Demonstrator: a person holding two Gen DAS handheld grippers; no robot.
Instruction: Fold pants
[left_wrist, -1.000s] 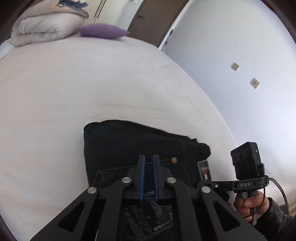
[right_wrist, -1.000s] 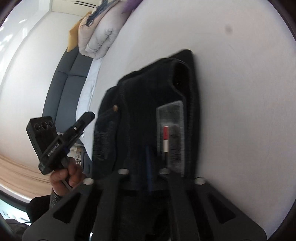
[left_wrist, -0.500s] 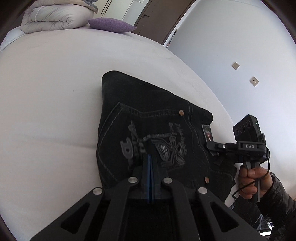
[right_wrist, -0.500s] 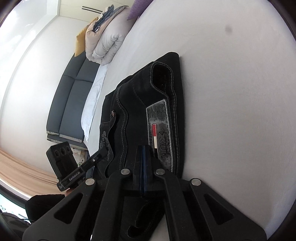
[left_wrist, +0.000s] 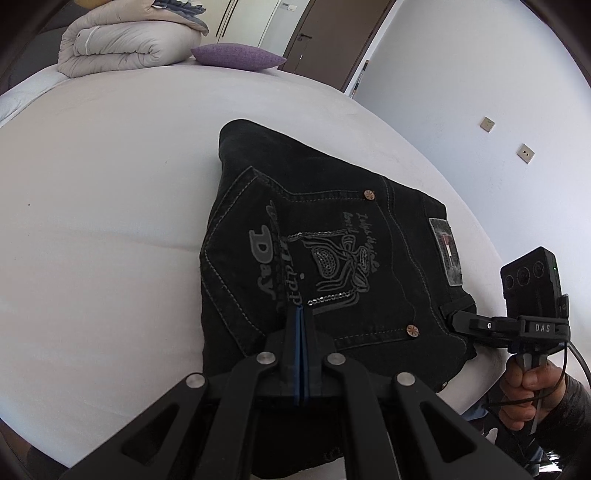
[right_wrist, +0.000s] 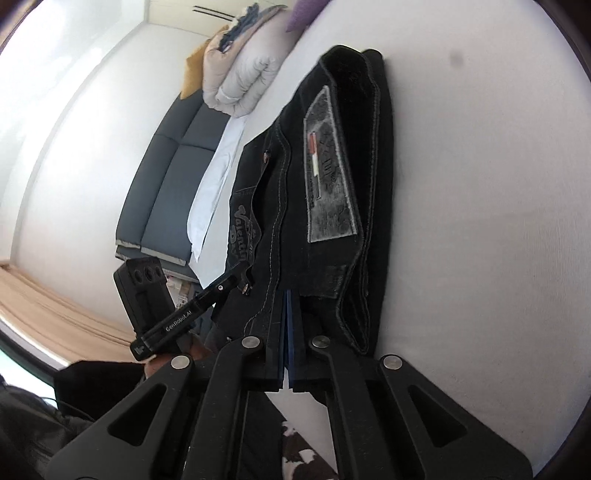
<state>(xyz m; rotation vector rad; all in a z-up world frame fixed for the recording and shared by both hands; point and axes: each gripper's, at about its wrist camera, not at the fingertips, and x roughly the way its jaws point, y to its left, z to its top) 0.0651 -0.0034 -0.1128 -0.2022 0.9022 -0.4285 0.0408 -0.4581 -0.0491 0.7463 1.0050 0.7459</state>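
Observation:
Black jeans (left_wrist: 332, 229) lie folded into a compact stack on the white bed (left_wrist: 92, 184), back pocket print and grey waistband patch (left_wrist: 447, 254) facing up. My left gripper (left_wrist: 299, 310) is shut, pads together with nothing between them, its tips over the pocket's near part. In the right wrist view the jeans (right_wrist: 332, 110) run away along the mattress, patch (right_wrist: 328, 177) in view. My right gripper (right_wrist: 290, 295) is shut with no cloth in it, tips against the waistband end by a belt loop. Each gripper shows in the other's view: right (left_wrist: 448, 314), left (right_wrist: 240, 275).
A folded pale duvet (left_wrist: 122, 44) and a purple pillow (left_wrist: 236, 55) sit at the far end of the bed. A brown door (left_wrist: 332, 33) and a white wall stand beyond. A grey sofa (right_wrist: 166, 184) lies past the bed's far side. The mattress edge curves close to the jeans' waistband.
The top fold has come over, so the printed pocket now faces up. My left gripper's pads closed their small gap and drew back. The right gripper rolled and backed toward the waistband end.

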